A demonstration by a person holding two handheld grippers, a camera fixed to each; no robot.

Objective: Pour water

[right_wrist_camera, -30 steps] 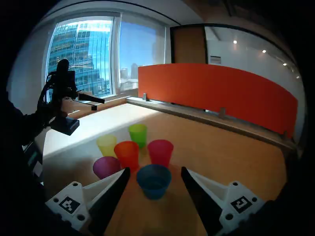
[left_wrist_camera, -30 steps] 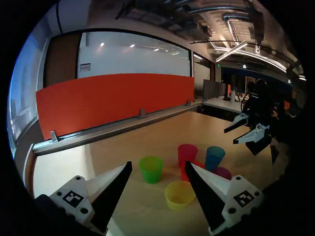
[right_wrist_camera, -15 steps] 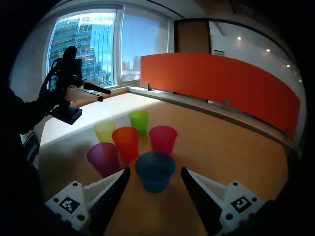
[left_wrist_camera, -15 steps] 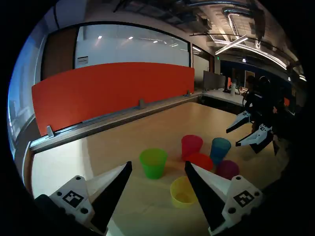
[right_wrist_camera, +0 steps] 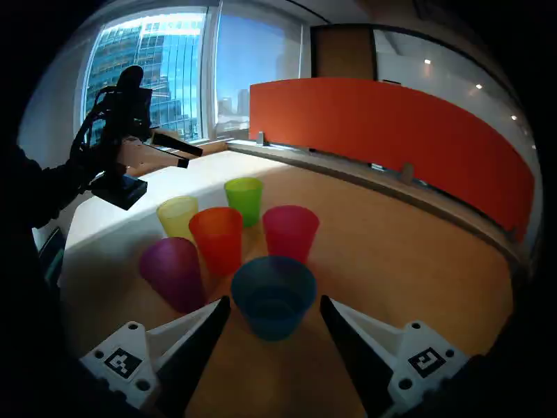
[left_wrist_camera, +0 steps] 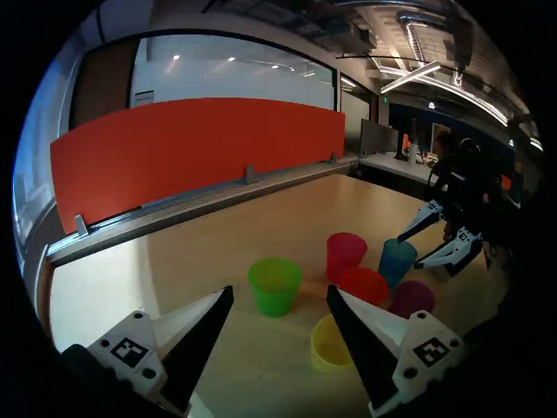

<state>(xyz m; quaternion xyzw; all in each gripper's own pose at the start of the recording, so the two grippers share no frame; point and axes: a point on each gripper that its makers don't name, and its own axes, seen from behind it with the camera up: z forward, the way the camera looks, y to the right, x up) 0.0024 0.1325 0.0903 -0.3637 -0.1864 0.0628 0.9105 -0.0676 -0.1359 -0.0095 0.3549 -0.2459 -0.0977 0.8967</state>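
Several plastic cups stand clustered on the wooden table (right_wrist_camera: 418, 279). In the right gripper view the blue cup (right_wrist_camera: 271, 296) sits upright between the tips of my open right gripper (right_wrist_camera: 273, 301), not squeezed. Behind it are the pink cup (right_wrist_camera: 290, 232), orange cup (right_wrist_camera: 217, 239), purple cup (right_wrist_camera: 173, 272), yellow cup (right_wrist_camera: 177, 216) and green cup (right_wrist_camera: 244, 200). In the left gripper view my left gripper (left_wrist_camera: 278, 291) is open above the table, with the green cup (left_wrist_camera: 275, 285) just beyond it and the yellow cup (left_wrist_camera: 331, 345) by its right finger. The right gripper (left_wrist_camera: 435, 240) flanks the blue cup (left_wrist_camera: 397, 259).
An orange partition (left_wrist_camera: 195, 146) on a metal rail runs along the table's far edge. Tall windows (right_wrist_camera: 153, 83) lie beyond the table. A person's dark sleeve (right_wrist_camera: 49, 195) holds the left gripper (right_wrist_camera: 174, 150) above the table's window-side corner.
Both grippers have come closer to the cups. The blue cup now sits deeper between my right fingers, and the yellow cup has slid partly behind my left gripper's right finger.
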